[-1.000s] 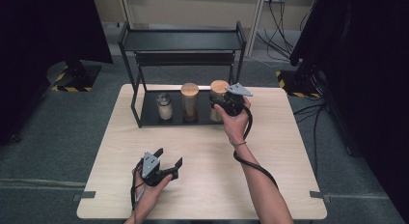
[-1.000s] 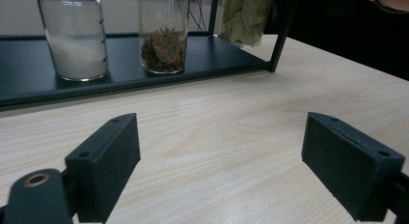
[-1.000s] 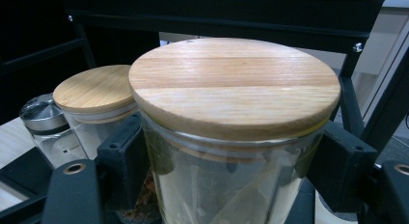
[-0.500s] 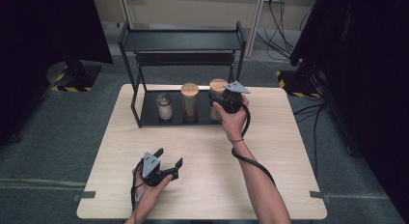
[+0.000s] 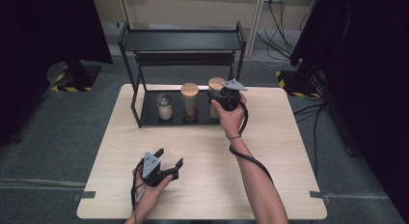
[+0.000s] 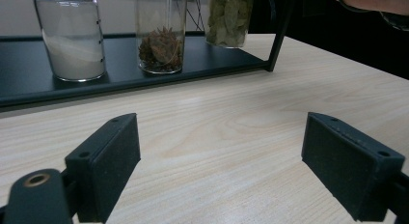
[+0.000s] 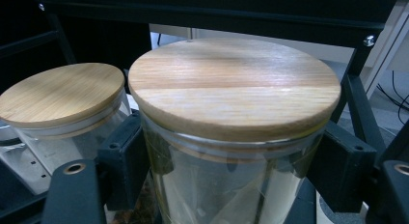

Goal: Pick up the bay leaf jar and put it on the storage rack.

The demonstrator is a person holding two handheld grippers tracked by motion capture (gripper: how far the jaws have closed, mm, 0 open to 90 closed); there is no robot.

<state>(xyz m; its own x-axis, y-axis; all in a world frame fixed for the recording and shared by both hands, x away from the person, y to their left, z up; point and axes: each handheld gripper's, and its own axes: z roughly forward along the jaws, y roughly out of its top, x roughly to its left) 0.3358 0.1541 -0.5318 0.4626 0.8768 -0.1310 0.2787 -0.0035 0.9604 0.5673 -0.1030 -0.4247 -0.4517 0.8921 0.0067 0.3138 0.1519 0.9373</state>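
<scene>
On the left of the high view, our left gripper (image 5: 169,166) is resting low over the wooden table (image 5: 289,151), near its front edge, and its jaws are standing wide apart with nothing between them. In the left gripper view we are seeing bare wood between the two black pads.

Moving right, the black rack (image 5: 181,40) is carrying three jars on its bottom shelf: a short jar with white powder (image 5: 164,106), a tall jar with brown dried pieces (image 5: 189,101), and the jar with green leaves (image 5: 215,89) at the right end. We are finding no label or readable writing on them.

Our right gripper (image 5: 219,99) is reaching to this last jar. In the right gripper view its jaws are sitting on both sides of the glass, just under the wooden lid (image 7: 234,84), seemingly pressing on it.
</scene>
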